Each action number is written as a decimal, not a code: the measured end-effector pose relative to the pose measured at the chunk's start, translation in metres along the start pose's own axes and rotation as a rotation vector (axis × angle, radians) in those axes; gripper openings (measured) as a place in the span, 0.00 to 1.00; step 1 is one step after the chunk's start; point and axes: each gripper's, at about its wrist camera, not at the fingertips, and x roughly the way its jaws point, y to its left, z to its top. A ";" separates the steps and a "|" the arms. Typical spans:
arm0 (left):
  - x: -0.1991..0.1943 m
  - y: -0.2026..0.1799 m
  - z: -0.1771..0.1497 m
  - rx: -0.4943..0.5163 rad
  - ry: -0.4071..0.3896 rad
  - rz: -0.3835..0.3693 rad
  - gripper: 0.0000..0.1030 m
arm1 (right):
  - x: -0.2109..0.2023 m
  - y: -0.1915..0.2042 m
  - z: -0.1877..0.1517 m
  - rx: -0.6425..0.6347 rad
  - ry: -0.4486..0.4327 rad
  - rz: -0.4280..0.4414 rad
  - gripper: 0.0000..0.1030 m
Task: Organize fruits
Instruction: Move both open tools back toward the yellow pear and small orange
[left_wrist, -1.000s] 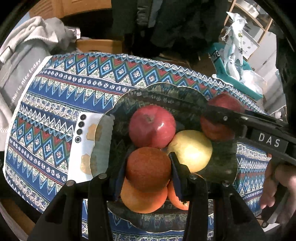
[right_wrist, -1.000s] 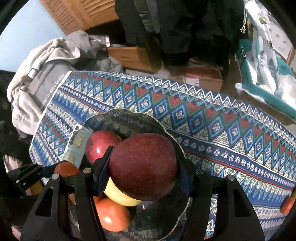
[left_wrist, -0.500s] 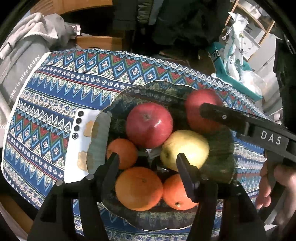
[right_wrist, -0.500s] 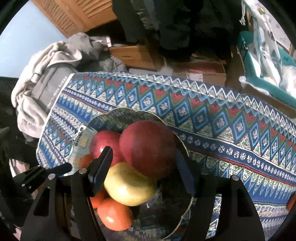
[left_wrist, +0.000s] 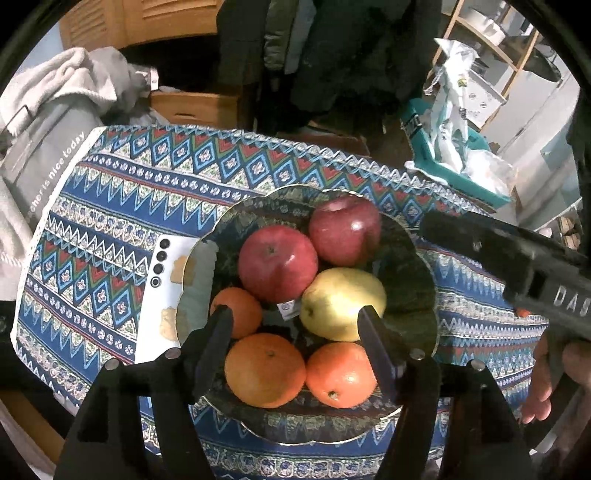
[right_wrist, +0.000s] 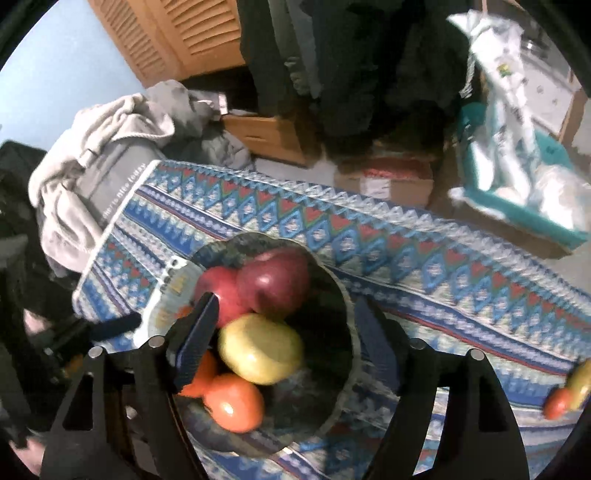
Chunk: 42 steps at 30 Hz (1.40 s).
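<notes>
Fruit: six pcs sit in the dark scalloped bowl (left_wrist: 421, 266). Two red apples (left_wrist: 277, 263) and (left_wrist: 344, 229) at the far side, touching each other; yellow apple (left_wrist: 342, 302) against both; small orange (left_wrist: 236, 312) at the left wall; two larger oranges (left_wrist: 265, 369) and (left_wrist: 341, 373) at the near rim, side by side. A sticker or label shows between the near red apple and the yellow one.

Handling (judgement): apples look firm, dense, waxy-smooth, so likely to slip under a light pinch; bruise if squeezed hard. Oranges have dimpled peel, better friction, slight give. All round, so they will roll if set on flat cloth. Take hold across the widest girth, pads on opposite flanks, stem axis approx. vertical. Pile is interlocked: lifting one pc may shift its neighbours.

Bowl: looks rigid, prob. ceramic or glass, i.e. breakable; avoid rim knocks. It rests on the patterned cloth (left_wrist: 122, 192) over the tabletop, with a white card or device (left_wrist: 164, 291) just beside its left edge.

Left hand-held gripper (left_wrist: 295, 325): spread wide, empty, above the near oranges. Right hand-held gripper (right_wrist: 286, 321): spread wide, empty, above the bowl's right half.

More fruit (right_wrist: 565, 397) lies on the cloth well apart to the right, blurred; type unclear.
</notes>
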 end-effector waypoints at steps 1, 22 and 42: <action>-0.002 -0.002 0.000 0.003 -0.003 -0.003 0.72 | -0.004 -0.001 -0.002 -0.004 0.000 -0.014 0.76; -0.055 -0.097 -0.029 0.251 -0.075 -0.036 0.78 | -0.115 -0.069 -0.066 0.074 -0.055 -0.180 0.81; -0.073 -0.168 -0.053 0.407 -0.100 -0.018 0.78 | -0.179 -0.114 -0.122 0.098 -0.087 -0.233 0.85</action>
